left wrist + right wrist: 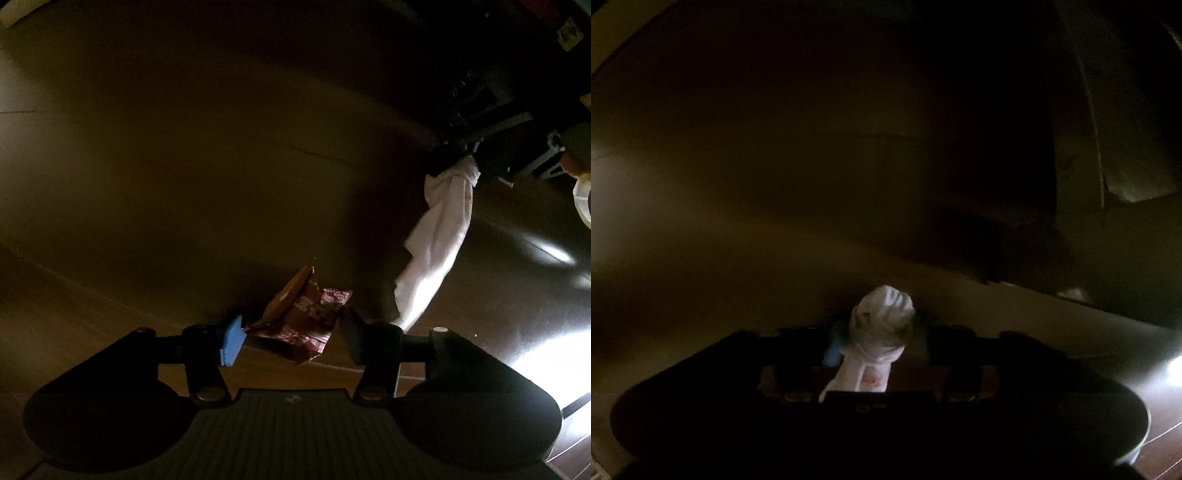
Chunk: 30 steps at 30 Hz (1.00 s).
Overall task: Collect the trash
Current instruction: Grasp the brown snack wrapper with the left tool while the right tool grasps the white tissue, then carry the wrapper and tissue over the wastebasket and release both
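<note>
Between the left tool's (291,332) pads lies a red wrapper (301,321), crumpled on the dark tabletop (166,184); both pads touch its edges, so it looks pinched. It should be feather-light, crinkly and slick; a grip across the bunched middle would hold better than one on a loose corner. At 2 o'clock in the left view, the right tool (877,334) is clamped on a white tissue (882,317), soft and limp, its twisted neck the safest hold.
</note>
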### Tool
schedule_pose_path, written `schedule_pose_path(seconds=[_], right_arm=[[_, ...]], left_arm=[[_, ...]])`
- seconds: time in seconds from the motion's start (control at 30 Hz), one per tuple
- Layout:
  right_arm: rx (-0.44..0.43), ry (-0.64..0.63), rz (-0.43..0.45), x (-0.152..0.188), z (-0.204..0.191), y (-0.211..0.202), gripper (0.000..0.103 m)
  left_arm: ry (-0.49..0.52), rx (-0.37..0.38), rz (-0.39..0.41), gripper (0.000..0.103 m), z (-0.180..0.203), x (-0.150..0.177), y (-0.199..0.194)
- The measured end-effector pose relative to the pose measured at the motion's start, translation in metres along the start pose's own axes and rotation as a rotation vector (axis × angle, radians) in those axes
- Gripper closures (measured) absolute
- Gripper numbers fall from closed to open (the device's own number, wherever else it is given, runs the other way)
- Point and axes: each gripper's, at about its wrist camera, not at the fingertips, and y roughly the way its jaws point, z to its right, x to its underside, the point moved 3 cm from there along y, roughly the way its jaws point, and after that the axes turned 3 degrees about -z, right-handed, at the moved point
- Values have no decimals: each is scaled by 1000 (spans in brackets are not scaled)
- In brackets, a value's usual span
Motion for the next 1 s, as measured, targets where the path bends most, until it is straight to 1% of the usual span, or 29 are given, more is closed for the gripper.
schedule_pose_path(seconds=[0.07, 0.1, 0.13, 0.2, 0.3, 0.47, 0.63, 0.73, 0.77, 0.83, 0.87, 0.93, 1.0], right_arm=[[-20, -19, 0, 2, 2, -5, 78], [-19, -32, 5, 3, 2, -8, 79], [-22, -48, 10, 6, 2, -11, 80], [-28, -78, 24, 13, 4, -16, 81], [-46, -115, 45, 27, 10, -34, 82], [-47, -218, 38, 57, 20, -59, 83], [-22, -324, -11, 103, 37, -77, 83], [-18, -367, -45, 132, 48, -89, 83], [-12, -387, -54, 135, 41, -95, 83], [-3, -424, -64, 154, 50, -104, 83], [-3, -433, -69, 156, 52, -113, 83], [-2, -440, -68, 173, 65, -125, 83], [-23, -409, -58, 183, 80, -141, 83]], left_arm=[[-11, -4, 1, 53, -1, 1, -1], [-20, -3, -2, 54, -1, 1, -2], [-33, -1, -8, 58, -2, 2, -2], [-63, 9, -29, 70, -6, 4, -3], [-105, 20, -52, 71, -10, 9, -8], [-161, 49, -47, 73, -19, 14, -30], [-186, 36, -18, 73, -27, 28, -66], [-194, 27, -4, 73, -29, 35, -90], [-193, 25, 2, 73, -30, 37, -98], [-193, 16, 14, 73, -29, 41, -115], [-194, 10, 20, 73, -28, 43, -123], [-200, 2, 34, 73, -27, 42, -140], [-199, -3, 57, 73, -27, 41, -158]])
